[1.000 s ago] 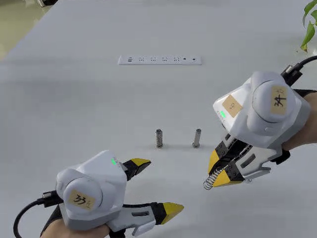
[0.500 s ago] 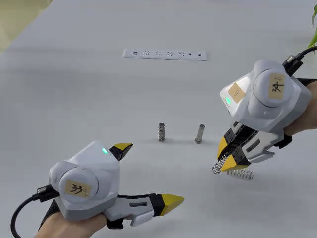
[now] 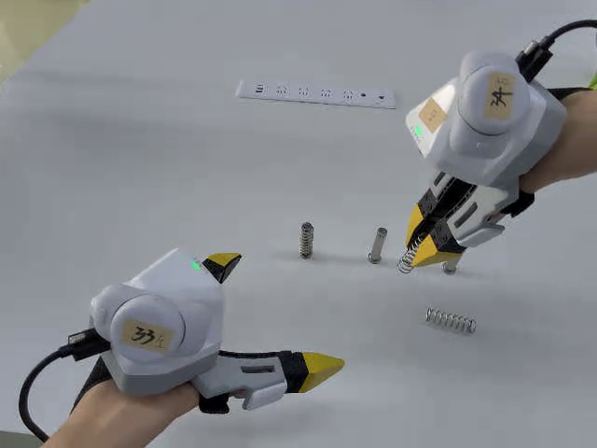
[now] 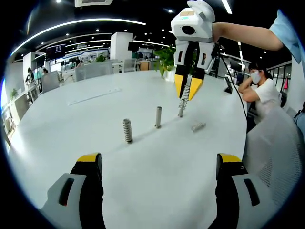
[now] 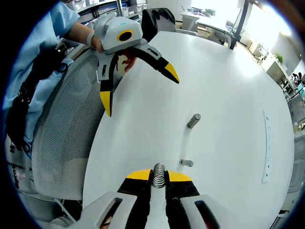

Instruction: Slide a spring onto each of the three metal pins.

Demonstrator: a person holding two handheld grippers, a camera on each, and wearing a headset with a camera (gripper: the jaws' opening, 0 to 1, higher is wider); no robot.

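The right tongs (image 3: pixel 422 245) are pinching a spring (image 3: pixel 407 259) and over the past second have lifted and carried it in towards the pins. Its free end now hangs between the bare middle pin (image 3: pixel 378 245) and the third pin (image 3: pixel 450 268). The left tongs (image 3: pixel 275 317) are spread and idle. The first pin (image 3: pixel 306 240) already wears a spring, and a loose spring (image 3: pixel 451 320) lies on the table (image 3: pixel 140 187). Judged: second fitting is imminent, alignment outstanding.

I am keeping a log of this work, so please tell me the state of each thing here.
Left gripper: open, holding nothing.
Right gripper: shut on the held spring.
Left pin: upright, with the fitted spring on it.
Middle pin: upright, bare.
Right pin: upright, mostly hidden by the right gripper.
Loose spring: lying on the table.
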